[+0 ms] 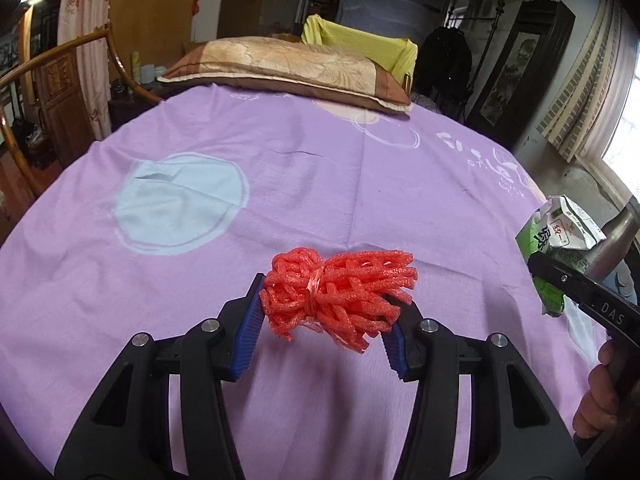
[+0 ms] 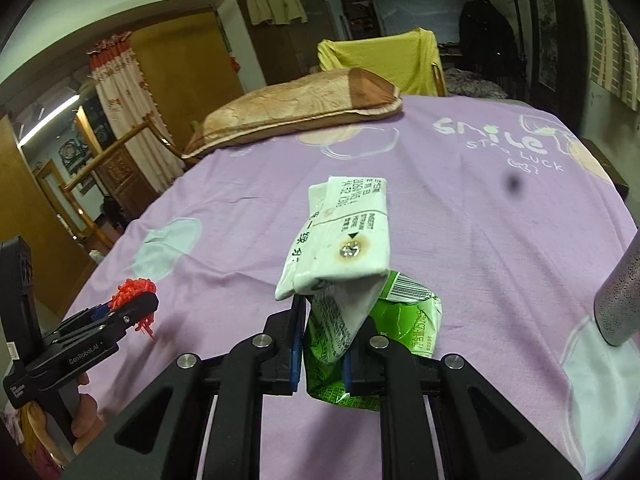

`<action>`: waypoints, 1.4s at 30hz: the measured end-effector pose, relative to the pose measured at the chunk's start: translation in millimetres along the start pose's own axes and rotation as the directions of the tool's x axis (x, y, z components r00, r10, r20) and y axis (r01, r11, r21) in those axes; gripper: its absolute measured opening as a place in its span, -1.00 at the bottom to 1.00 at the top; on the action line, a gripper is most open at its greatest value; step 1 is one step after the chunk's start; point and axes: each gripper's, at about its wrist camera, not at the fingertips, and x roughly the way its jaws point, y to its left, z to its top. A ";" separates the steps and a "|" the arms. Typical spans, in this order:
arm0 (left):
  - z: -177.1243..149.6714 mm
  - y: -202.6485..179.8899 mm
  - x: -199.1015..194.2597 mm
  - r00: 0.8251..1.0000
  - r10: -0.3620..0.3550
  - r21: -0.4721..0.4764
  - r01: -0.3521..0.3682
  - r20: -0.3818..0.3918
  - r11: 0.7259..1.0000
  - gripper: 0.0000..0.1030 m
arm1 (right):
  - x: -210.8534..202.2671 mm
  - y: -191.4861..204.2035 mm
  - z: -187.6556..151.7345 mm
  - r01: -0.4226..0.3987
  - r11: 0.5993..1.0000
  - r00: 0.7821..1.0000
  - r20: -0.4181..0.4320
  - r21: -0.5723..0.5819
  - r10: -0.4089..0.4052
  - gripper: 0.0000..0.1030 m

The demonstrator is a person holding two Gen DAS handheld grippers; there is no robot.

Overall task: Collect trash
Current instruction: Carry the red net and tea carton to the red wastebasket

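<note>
My left gripper [image 1: 326, 312] is shut on a bundle of red foam netting [image 1: 336, 292] tied at its middle, held just above the purple bedsheet [image 1: 280, 184]. My right gripper [image 2: 322, 344] is shut on a crushed green and white drink carton [image 2: 344, 264], its white top sticking up above the jaws. In the left wrist view the carton [image 1: 560, 236] and the right gripper [image 1: 556, 276] show at the right edge. In the right wrist view the left gripper [image 2: 132, 312] with the red netting [image 2: 134, 290] is at the lower left.
A tan and brown pillow [image 1: 288, 68] lies at the far end of the bed, with a yellow-draped chair [image 1: 360, 40] behind it. A wooden rail [image 1: 60, 56] runs at the left. A grey metal bottle [image 2: 620, 296] stands at the right edge.
</note>
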 end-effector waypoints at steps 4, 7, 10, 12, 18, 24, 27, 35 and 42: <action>-4.9 6.9 -32.0 0.999 0.028 0.006 -0.028 0.026 1.000 0.01 | -21.3 13.8 -8.6 -0.038 0.999 0.999 0.036 -0.020 0.039 -0.70; -10.1 14.9 -58.7 0.998 0.034 -0.007 -0.033 0.050 0.999 0.01 | -39.8 20.3 -15.7 -0.082 0.997 0.995 0.063 -0.015 0.082 -0.70; -17.4 25.4 -85.7 0.996 0.043 -0.025 -0.041 0.076 0.999 0.01 | -58.8 28.2 -24.9 -0.115 0.993 0.989 0.090 -0.016 0.116 -0.70; -23.6 34.0 -104.6 0.994 0.055 -0.039 -0.052 0.095 0.998 0.01 | -66.9 32.8 -28.8 -0.130 0.991 0.987 0.097 -0.019 0.131 -0.70; -47.9 60.3 -152.7 0.984 0.106 -0.084 -0.095 0.145 0.992 0.01 | -92.8 51.8 -39.1 -0.167 0.985 0.979 0.113 -0.048 0.171 -0.70; -87.4 101.1 -191.9 0.971 0.178 -0.143 -0.156 0.157 0.977 0.01 | -108.1 83.1 -50.7 -0.221 0.971 0.969 0.096 -0.093 0.229 -0.70; -109.9 126.7 -207.6 0.963 0.222 -0.182 -0.194 0.151 0.964 0.01 | -110.9 103.9 -55.5 -0.245 0.962 0.963 0.082 -0.121 0.256 -0.70; -177.0 202.4 -222.8 0.935 0.349 -0.287 -0.319 0.059 0.903 0.01 | -103.8 174.3 -75.4 -0.299 0.931 0.951 0.009 -0.211 0.308 -0.70; -233.4 252.0 -217.1 0.911 0.411 -0.344 -0.396 -0.029 0.852 0.01 | -83.1 238.6 -97.1 -0.344 0.896 0.939 -0.089 -0.281 0.333 -0.70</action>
